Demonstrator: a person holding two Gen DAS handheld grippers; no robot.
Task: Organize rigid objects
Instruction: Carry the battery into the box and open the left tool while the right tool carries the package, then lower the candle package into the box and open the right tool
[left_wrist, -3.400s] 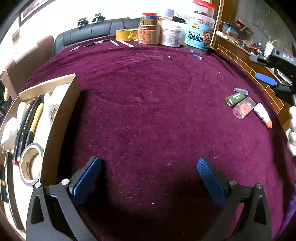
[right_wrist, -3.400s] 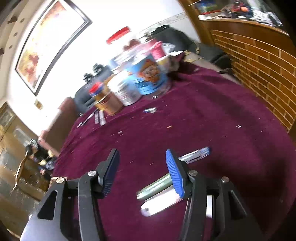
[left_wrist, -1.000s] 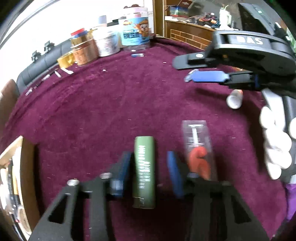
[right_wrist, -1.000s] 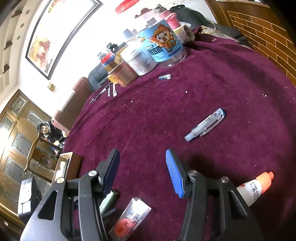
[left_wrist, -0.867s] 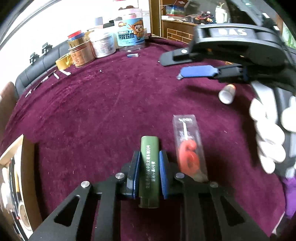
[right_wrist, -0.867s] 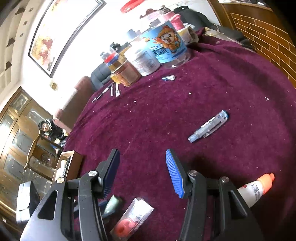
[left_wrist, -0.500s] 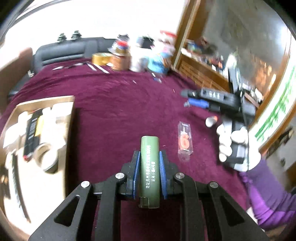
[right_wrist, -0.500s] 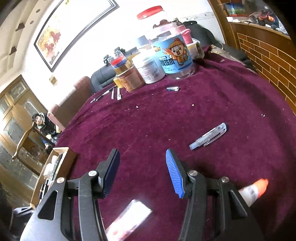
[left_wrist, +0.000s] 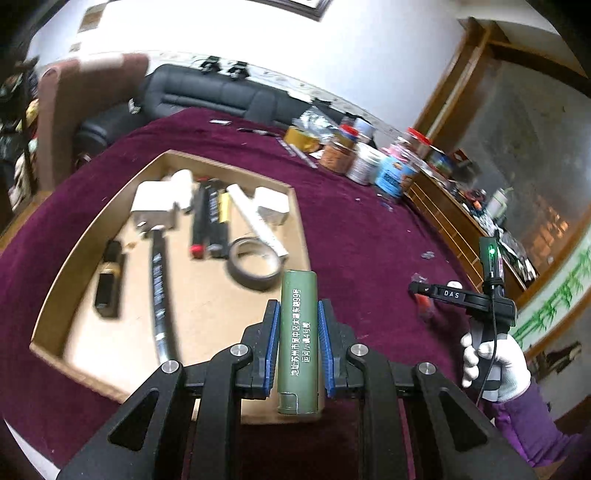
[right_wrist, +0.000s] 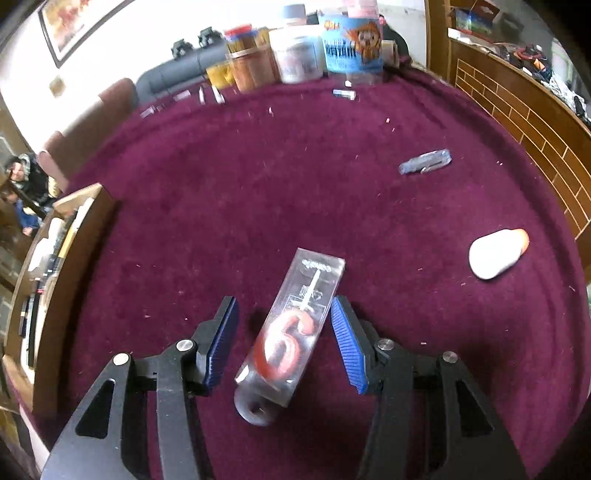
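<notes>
Green cylinder (left_wrist: 298, 339) clamped in left tool (left_wrist: 297, 343), above cardboard tray (left_wrist: 295, 206) edge on desk (right_wrist: 295, 177). Right tool (right_wrist: 282, 341) apart around clear "6" candle box (right_wrist: 295, 328), seemingly untouched.

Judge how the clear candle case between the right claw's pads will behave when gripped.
The candle case looks like thin clear plastic, so probably light and slick against the pads. It lies skewed between the open right claw, so it may twist as they close. Flat sides suggest it won't roll.

The left gripper (left_wrist: 297, 341) clamps a green tube (left_wrist: 298, 341) above the cardboard tray (left_wrist: 300, 225).
</notes>
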